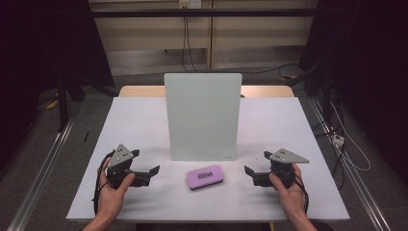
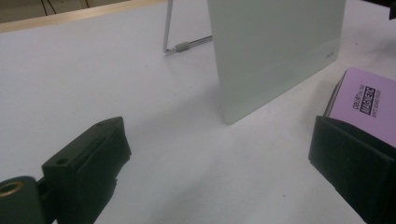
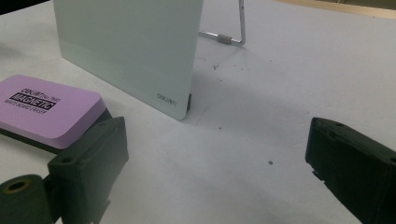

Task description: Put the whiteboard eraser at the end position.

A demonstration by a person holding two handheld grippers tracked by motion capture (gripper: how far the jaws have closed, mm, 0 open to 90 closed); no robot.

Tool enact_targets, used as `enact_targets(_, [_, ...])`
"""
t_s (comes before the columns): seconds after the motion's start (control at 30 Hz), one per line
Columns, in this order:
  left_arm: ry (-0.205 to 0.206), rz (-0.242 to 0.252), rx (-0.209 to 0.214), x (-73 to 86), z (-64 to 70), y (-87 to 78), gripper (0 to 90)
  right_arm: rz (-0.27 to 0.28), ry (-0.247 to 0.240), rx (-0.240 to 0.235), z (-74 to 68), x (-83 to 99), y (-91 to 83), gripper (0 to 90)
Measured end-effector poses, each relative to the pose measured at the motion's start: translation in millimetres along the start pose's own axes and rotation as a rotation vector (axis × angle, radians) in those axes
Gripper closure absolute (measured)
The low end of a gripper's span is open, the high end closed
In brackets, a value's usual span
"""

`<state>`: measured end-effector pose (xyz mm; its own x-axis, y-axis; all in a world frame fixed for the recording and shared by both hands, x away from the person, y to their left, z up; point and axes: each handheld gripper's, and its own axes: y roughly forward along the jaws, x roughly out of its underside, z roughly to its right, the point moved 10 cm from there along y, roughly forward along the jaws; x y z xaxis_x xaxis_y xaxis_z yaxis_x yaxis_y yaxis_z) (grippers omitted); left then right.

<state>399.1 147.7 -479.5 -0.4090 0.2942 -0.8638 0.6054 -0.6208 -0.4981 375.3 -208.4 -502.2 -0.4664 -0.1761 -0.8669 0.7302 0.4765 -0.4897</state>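
A pale green-white board [image 1: 203,115] stands upright on a wire stand [image 2: 182,45] in the middle of the white table [image 1: 134,120]. Just in front of it lies a purple magnetic board eraser [image 1: 205,176], flat, label up. A hand holds my left gripper [image 1: 144,162] to the eraser's left, open and empty, jaws pointing right. My right gripper [image 1: 256,162] mirrors it on the eraser's right, open and empty. In the left gripper view the eraser [image 2: 369,102] sits beyond the right jaw, the board [image 2: 275,42] ahead. In the right gripper view the eraser [image 3: 44,105] lies behind the left jaw, beside the board [image 3: 126,46].
The board's wire stand [image 3: 233,32] juts out behind it. A wooden edge [image 1: 139,90] runs along the table's far side. Cables [image 1: 346,144] trail on the floor to the right, and dark stands rise at the left.
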Motion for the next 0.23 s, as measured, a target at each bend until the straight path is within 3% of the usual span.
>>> enact_targets(0.1, [-0.036,0.013,-0.006,3.7,-2.7,-3.4,4.6,0.0,0.004,0.0,0.5,0.3,-0.2,5.8])
enact_targets(0.23, [-0.051,0.006,-0.01,7.3,-6.9,-2.8,4.6,-0.001,0.005,0.003,1.2,0.7,-0.2,5.7])
